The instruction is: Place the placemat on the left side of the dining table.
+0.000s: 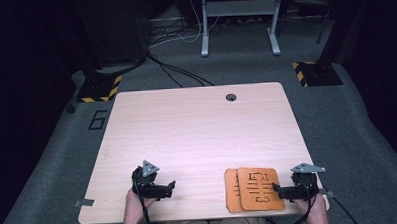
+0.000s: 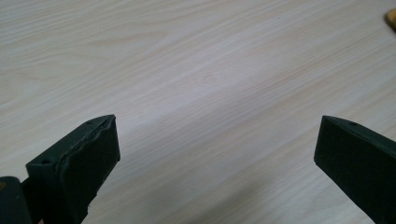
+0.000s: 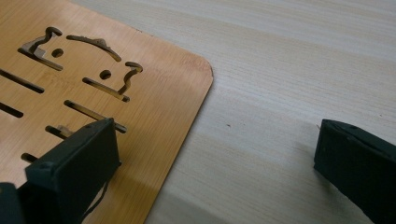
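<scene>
The pale wood tabletop (image 1: 197, 127) has a small round cable hole (image 1: 230, 97) near the middle of its far edge. Two orange-brown wooden boards lie stacked near the near right corner: the upper board (image 1: 259, 188) rests flat on the lower board (image 1: 231, 190), shifted toward the right edge so that a strip of the lower one shows on its left. The upper board is a rounded rectangle whose long axis runs from the near edge toward the far edge, almost square to the tabletop. Its cut-out slots (image 3: 88, 109) run crosswise to that axis, and the curved cut-outs with two small round holes sit at its far end. The right hand-held gripper (image 1: 278, 190) lies at the near right corner, just beside the upper board's right side, and points left at it; in the right gripper view its jaws are spread wide, one over the board's slotted face and the other over bare wood. The left hand-held gripper (image 1: 172, 184) sits near the near edge left of centre, pointing right, well apart from the boards, its jaws spread wide over bare tabletop.
</scene>
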